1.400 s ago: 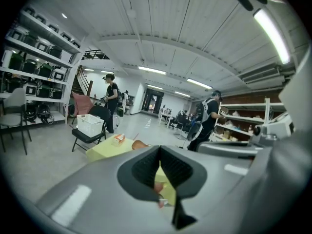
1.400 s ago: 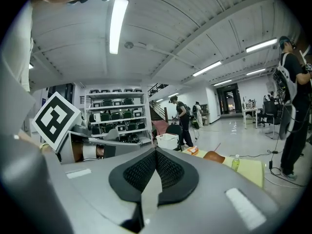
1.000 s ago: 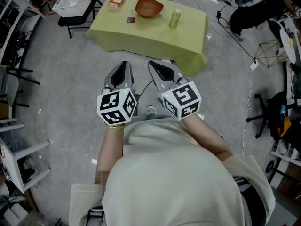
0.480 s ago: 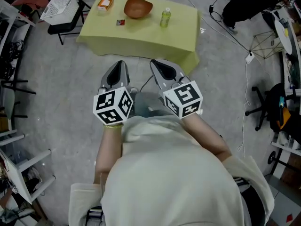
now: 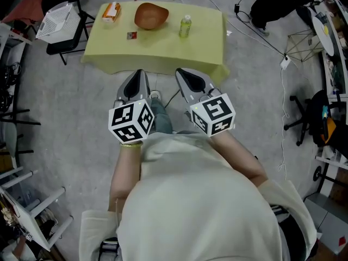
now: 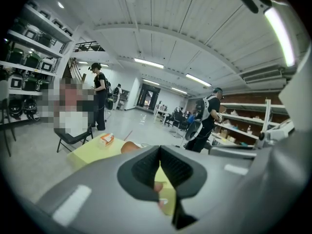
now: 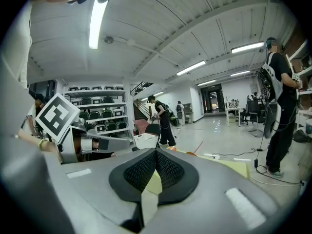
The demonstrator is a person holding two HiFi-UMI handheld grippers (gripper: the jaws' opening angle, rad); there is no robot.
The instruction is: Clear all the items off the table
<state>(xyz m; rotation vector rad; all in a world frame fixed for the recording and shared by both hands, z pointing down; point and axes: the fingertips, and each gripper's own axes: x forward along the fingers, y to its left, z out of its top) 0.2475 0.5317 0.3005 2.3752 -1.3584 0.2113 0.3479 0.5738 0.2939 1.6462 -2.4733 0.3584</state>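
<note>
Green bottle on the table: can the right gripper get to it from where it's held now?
Probably not yet. The right gripper hangs shut, apparently short of the table, and the green bottle stands well back on it. Nothing blocks the way: step closer and open the jaws.

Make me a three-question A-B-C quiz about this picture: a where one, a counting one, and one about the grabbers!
1. In the head view, where is the small green bottle from the brown wooden bowl? A) left of it B) right of it C) inside it
2. How many things sit on the yellow-green cloth-covered table? A) two B) seven C) four
3. How are the left gripper and right gripper? A) shut, empty B) wide open C) gripping cups

1 B: the bottle shows right of the bowl.
2 C: orange packet, small red card, bowl, bottle.
3 A: their views show jaws together, nothing between.
</note>
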